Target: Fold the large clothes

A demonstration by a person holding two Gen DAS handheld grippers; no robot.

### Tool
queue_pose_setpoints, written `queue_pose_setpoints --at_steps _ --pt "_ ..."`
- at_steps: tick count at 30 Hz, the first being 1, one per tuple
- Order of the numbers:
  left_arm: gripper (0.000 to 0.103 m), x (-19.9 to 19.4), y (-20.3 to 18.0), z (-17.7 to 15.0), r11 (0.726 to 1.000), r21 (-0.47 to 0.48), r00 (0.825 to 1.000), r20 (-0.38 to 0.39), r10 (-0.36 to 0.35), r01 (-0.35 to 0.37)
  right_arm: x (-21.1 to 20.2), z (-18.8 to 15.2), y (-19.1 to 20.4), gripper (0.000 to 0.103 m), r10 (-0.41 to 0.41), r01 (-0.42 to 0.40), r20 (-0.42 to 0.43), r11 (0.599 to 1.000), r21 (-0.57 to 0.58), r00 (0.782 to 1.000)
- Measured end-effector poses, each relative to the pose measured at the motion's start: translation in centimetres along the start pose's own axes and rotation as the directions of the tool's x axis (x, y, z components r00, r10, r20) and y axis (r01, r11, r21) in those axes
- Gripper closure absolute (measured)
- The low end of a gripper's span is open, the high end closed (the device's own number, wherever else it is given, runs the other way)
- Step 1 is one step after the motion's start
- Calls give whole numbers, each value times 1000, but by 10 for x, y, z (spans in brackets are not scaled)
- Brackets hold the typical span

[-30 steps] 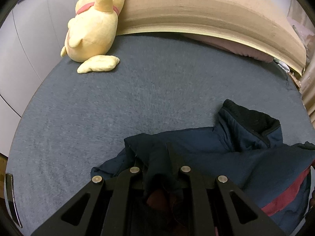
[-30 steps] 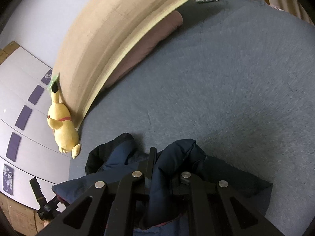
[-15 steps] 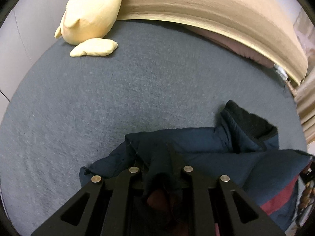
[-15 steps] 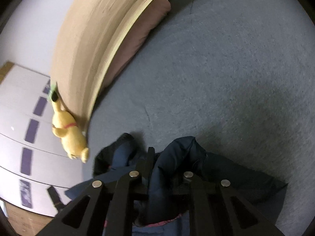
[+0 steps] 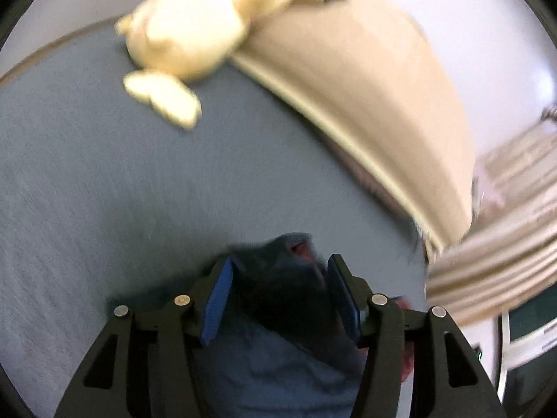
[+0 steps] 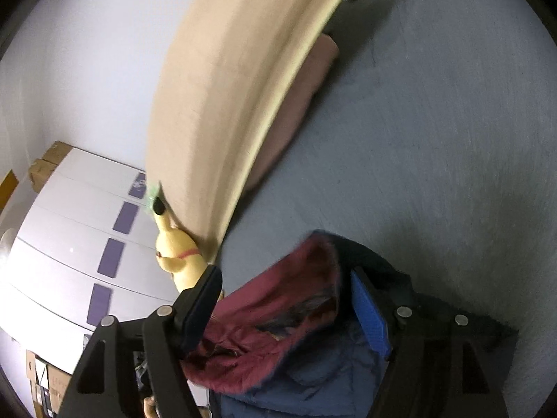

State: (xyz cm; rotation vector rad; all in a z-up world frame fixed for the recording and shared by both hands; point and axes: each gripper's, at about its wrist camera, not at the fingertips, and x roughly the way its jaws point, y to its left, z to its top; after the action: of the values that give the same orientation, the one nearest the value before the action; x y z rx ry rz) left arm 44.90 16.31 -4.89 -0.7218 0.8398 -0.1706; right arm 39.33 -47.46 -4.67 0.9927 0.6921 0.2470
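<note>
A navy padded jacket [image 5: 278, 358] with a maroon lining [image 6: 275, 317] lies on the grey-blue bed [image 5: 104, 191]. In the left wrist view, which is blurred, my left gripper [image 5: 280, 296] is open, its blue pads apart on either side of a dark bunch of the jacket. In the right wrist view my right gripper [image 6: 285, 299] is open wide, with the jacket's maroon lining and navy shell [image 6: 313, 383] lying loose between the fingers.
A yellow plush toy [image 5: 188, 35] sits at the head of the bed against the tan headboard [image 5: 365, 87]; it also shows in the right wrist view [image 6: 177, 254]. A pink pillow [image 6: 299, 104] lies along the headboard. White drawers [image 6: 76, 250] stand beside the bed.
Both grippers were shut on the jacket and are now open. Both views have swung and the left one blurs. The jacket's maroon lining now shows between the right fingers.
</note>
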Motion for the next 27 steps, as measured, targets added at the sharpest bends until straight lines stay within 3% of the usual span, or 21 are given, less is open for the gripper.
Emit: queue_pose_setpoints --at_steps 2,3,6,8,13,15,17,18,19,20,21,22,24,27 --pt "34 -20 -3 7 997 36 989 133 64 -69 -9 4 5 26 10 -9 28 999 -35 1000" --pt "31 -23 -7 9 993 67 984 152 90 -102 -12 5 8 26 4 -2 36 998 -62 999" --pt "31 -6 -16 5 969 198 988 87 130 -146 -8 6 11 26 -73 75 19 984 -164 997" --pt "31 17 -21 -6 939 298 984 18 177 -174 4 2 8 26 -125 119 -14 969 -218 992" --pt "31 79 -16 -37 871 449 950 -129 283 -199 38 -6 -14 26 -259 217 -99 926 -310 961" --pt "31 90 -17 -42 850 478 940 -126 316 -222 50 -4 -19 26 -288 236 -119 914 -329 950" --pt "31 96 -17 -39 843 490 941 -119 317 -222 55 1 -20 27 -275 225 -119 920 -322 954" --pt "33 98 -18 -39 842 490 941 -114 319 -226 58 3 -20 34 -274 224 -120 921 -320 954" --pt "37 100 -18 -38 837 494 939 -108 328 -235 59 4 -19 49 -279 227 -119 916 -331 953" --pt "53 104 -17 -38 822 505 930 -96 355 -261 60 5 -18 85 -304 247 -117 904 -348 946" --pt "71 111 -16 -39 792 520 908 -74 413 -318 64 5 -17 91 -357 300 -98 880 -369 929" --pt "72 118 -14 -40 781 521 895 -70 441 -344 66 4 -18 93 -387 330 -88 866 -376 918" --pt "72 124 -8 -42 778 513 886 -69 459 -363 74 0 -25 93 -438 373 -93 844 -386 894" --pt "72 130 -12 -47 742 537 866 -40 498 -402 84 -5 -35 93 -477 407 -112 832 -377 872"
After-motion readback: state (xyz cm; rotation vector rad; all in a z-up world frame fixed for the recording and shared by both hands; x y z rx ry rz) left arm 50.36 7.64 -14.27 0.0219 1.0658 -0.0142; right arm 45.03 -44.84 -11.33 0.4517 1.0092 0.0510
